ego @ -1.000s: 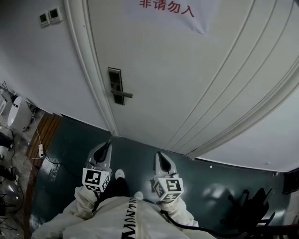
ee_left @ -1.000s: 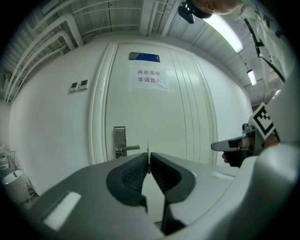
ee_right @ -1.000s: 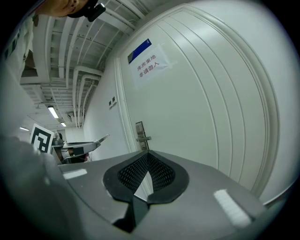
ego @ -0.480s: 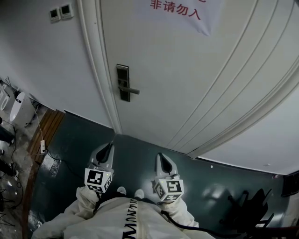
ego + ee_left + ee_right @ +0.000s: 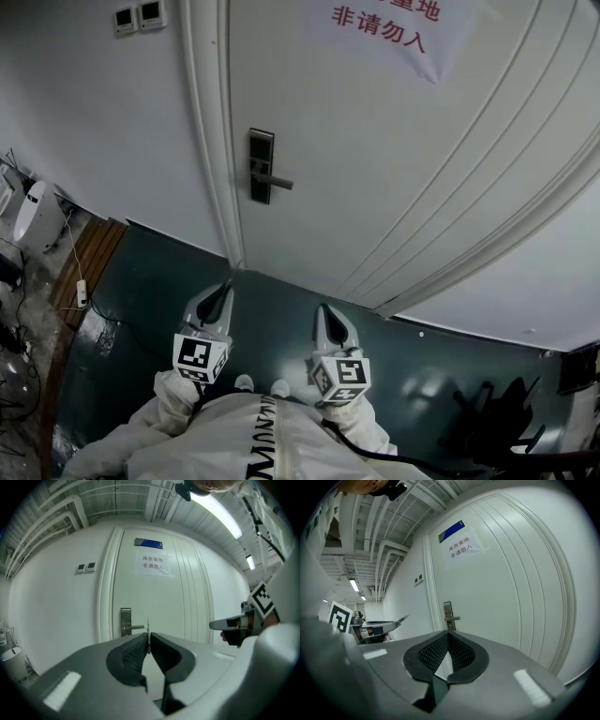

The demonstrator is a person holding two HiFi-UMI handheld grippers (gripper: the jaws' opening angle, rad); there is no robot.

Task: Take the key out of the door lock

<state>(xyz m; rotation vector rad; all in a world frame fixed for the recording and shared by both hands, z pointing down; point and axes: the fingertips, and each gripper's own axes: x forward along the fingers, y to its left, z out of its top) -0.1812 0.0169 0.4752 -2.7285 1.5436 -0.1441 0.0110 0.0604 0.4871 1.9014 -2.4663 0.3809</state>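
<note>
The white door's metal lock plate (image 5: 262, 166) with its lever handle (image 5: 277, 181) is closed and well ahead of both grippers. My left gripper (image 5: 223, 289) points level at the door and is shut on a thin metal key (image 5: 148, 629), which sticks up edge-on between its pads; the lock plate (image 5: 125, 622) stands far beyond it. My right gripper (image 5: 322, 311) is held beside it, shut, with nothing between its pads (image 5: 440, 651). From the right gripper view the lock plate (image 5: 448, 611) is ahead and the left gripper (image 5: 401, 619) is at the left.
A paper notice (image 5: 380, 33) with red characters hangs on the door. Wall switches (image 5: 138, 16) are left of the frame. A white bin (image 5: 28, 217) and cables (image 5: 80, 291) lie at the left, a black chair base (image 5: 506, 422) at the lower right. The floor is dark green.
The lock plate has slid right and slightly up in the head view as the person stepped; the forward shoe has drawn back. Both grippers keep their pose and stay shut.
</note>
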